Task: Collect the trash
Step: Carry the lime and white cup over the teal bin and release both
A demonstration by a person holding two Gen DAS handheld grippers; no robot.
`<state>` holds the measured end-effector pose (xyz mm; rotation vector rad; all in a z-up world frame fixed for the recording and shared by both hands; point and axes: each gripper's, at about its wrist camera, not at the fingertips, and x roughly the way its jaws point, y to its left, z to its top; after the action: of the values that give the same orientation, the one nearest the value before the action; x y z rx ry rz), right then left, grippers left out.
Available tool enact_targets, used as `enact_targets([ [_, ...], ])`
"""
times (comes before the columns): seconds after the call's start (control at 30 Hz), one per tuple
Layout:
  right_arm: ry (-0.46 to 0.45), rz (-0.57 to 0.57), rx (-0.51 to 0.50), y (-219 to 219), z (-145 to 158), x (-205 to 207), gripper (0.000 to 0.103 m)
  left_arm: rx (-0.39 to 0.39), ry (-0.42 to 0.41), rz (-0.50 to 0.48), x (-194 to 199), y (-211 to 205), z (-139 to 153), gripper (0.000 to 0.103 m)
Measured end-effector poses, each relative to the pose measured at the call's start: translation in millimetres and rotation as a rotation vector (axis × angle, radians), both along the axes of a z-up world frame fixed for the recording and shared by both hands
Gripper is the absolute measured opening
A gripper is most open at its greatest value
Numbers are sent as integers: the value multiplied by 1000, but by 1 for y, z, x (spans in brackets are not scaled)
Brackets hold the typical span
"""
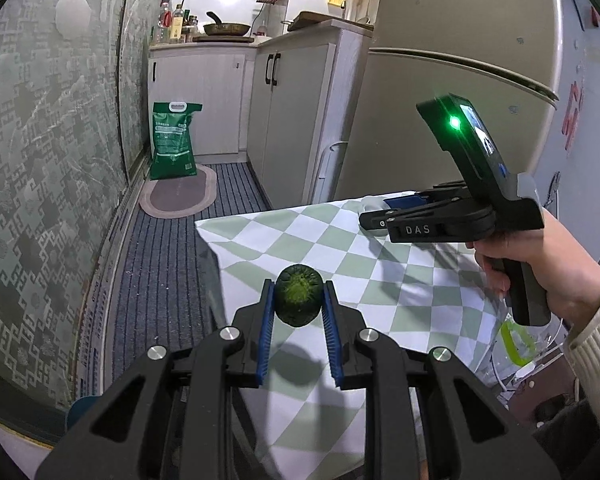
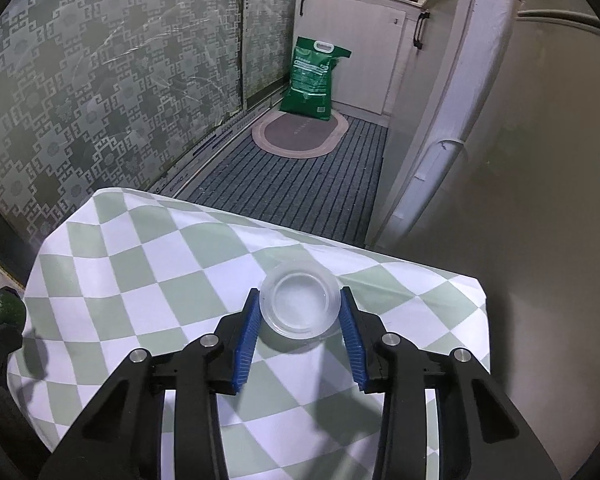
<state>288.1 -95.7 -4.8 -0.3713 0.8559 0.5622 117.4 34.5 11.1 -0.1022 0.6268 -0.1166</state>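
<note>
mid-pickup on both sides. left tool (image 1: pixel 298 300) clamped on a dark green avocado-looking thing (image 1: pixel 299 300), blue pads pressed against both its sides, lifted clear above the table (image 1: pixel 300 236) with the checked cloth, shadow of it falling on the cloth below. right tool (image 2: pixel 300 312) down at the far end of the same table, straddling a small clear plastic cup (image 2: pixel 299 305) seen from the top. blue pads sit right at the cup's rim on either side, looks like touching but honestly can't tell if there's real squeeze yet, so calling it a grasp just being made rather than a done deal. cup looks resting on the cloth, close to the table edge near the fridge side. no bin or trash bag plainly in either view, just a green sack (image 1: pixel 173 142) on the floor by the cabinets, which looks like a full store-bought bag, not trash. next up probably: firm up the pinch on the cup without crushing it (thin plastic, likely to flex or pop out sideways), lift straight, then carry both pieces off to wherever the trash goes. worth watching the green thing too, round and held near the pad tips.
</note>
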Motion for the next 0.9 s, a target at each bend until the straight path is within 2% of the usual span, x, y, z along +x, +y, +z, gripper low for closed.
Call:
enact_targets([
  [0.37,-2,95,45,36,21,-31,39,17,-30,42,-26,31,7,25],
  [0.57,0,156,100,63,39,-62,39,62,-2,76,-43,57,-2,25],
  [0.73,-21,230,108,89,51,-96,39,64,28,122,-60,86,-13,25],
  [0.9,1,279,143,105,52,-129,39,52,63,143,-73,109,-27,25],
])
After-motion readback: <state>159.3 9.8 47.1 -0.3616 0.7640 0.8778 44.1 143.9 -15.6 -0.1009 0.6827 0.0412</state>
